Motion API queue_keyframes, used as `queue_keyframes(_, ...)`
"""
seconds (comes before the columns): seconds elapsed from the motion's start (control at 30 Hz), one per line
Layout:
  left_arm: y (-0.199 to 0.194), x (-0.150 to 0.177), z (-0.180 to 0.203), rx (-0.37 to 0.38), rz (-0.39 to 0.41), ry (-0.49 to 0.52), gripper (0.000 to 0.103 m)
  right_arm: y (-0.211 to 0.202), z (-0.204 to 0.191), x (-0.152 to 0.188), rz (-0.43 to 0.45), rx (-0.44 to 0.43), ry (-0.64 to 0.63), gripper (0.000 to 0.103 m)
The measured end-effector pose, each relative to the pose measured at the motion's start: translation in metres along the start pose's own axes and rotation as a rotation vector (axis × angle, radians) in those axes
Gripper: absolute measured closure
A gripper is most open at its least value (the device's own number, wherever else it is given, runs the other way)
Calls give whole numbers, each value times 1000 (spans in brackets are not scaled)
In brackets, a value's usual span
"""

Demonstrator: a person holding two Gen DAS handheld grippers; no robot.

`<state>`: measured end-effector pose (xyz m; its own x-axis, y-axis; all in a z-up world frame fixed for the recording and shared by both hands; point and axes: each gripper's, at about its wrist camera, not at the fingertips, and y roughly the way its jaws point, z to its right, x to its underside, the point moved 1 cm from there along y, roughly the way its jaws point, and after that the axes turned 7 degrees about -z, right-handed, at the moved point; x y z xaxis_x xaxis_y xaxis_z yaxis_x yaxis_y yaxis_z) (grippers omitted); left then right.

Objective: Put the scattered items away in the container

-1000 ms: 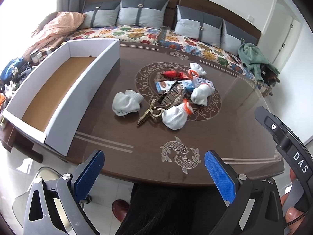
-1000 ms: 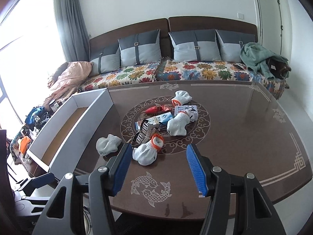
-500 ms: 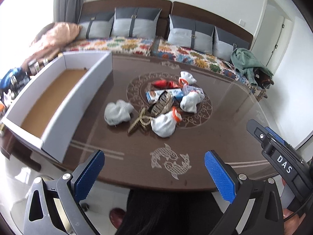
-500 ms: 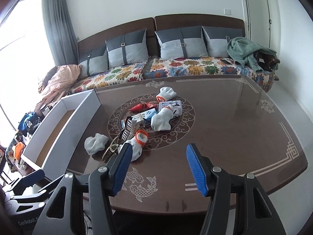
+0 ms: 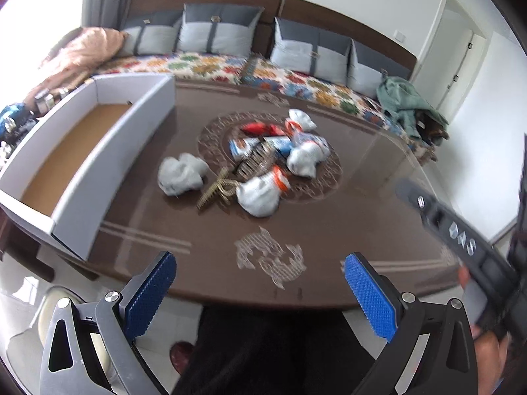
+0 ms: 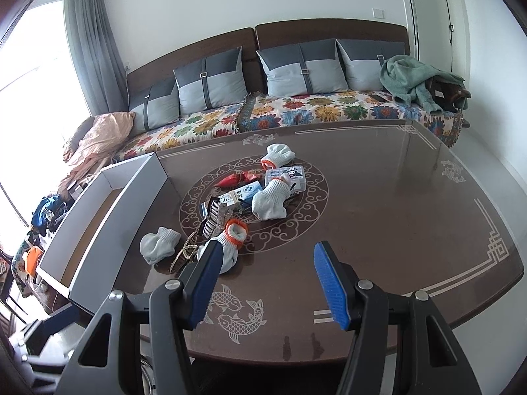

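Left gripper [image 5: 257, 283], right gripper [image 6: 263, 283]: jaws spread, empty. Glove pile [image 6: 263, 202] beyond jaws on table [image 6: 395, 217]; box [image 5: 108, 164] far left.

A table [image 6: 395, 217] stands in front of a sofa [image 6: 296, 112]. A long open box [image 6: 108, 217] lies along the table's left edge. At the table's centre, gloves [image 6: 270, 202], small packets [image 6: 238, 196] and a belt [image 6: 187, 253] lie heaped together. One bundled glove [image 6: 158, 243] sits between heap and box.

Bare table [image 6: 378, 230] lies near and right of my pile [image 6: 250, 204]; the box wall [image 6: 115, 227] blocks left.
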<state>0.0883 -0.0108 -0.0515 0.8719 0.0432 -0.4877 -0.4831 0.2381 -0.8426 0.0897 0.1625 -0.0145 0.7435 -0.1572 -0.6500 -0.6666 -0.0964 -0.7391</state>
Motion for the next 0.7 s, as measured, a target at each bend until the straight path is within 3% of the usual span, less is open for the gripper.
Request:
queue_keyframes(0.43,-1,2,-7,221,-52,23,0,1,-1,-5,31,-33,3,44)
queue_keyframes(0.57,-34,-18,-30,80,140,-44,0,-4,-6,-3,51,-47,-17,44)
queue_keyframes(0.7,-89,-25,-34,-76,402,-27,0,-18,-4,-4,109,-54,-29,44)
